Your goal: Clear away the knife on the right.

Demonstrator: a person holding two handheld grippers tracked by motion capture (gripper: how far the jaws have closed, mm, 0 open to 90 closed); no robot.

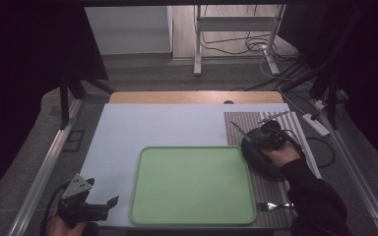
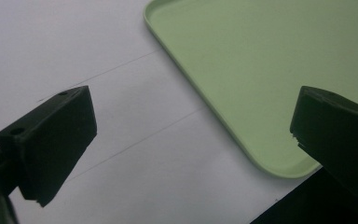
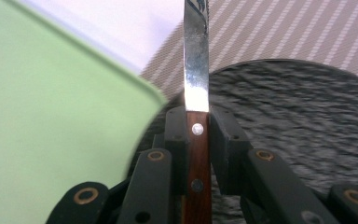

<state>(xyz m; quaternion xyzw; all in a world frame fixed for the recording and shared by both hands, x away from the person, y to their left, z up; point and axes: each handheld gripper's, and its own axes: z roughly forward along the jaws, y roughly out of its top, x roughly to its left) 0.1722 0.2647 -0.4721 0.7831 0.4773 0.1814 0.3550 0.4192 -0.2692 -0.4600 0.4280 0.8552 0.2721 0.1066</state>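
Two hand-held grippers are working over the desk (image 1: 128, 123), which is lying under a pale sheet. Largest on it is the green tray (image 1: 192, 184), sitting bare in the middle. To its right a striped placemat (image 1: 275, 123) is carrying a dark round plate (image 1: 256, 157), and a fork (image 1: 273, 205) is lying on the mat's near end.

Above the plate, the right hand-held gripper (image 3: 197, 126) is clenching a knife (image 3: 196, 70) by its wooden handle, the blade pointing away from the person, out past the plate's far rim. So the knife is hanging in the air between tray and mat, not resting on anything.

Down at the near left corner, the left hand-held gripper (image 2: 191, 140) is hovering beside the tray with its jaws spread wide and nothing between them.

To my eye the knife is being carried to its place. Doing it well means keeping the grip firm on the handle, holding the blade level, and lowering it flat alongside the plate rather than dropping it.
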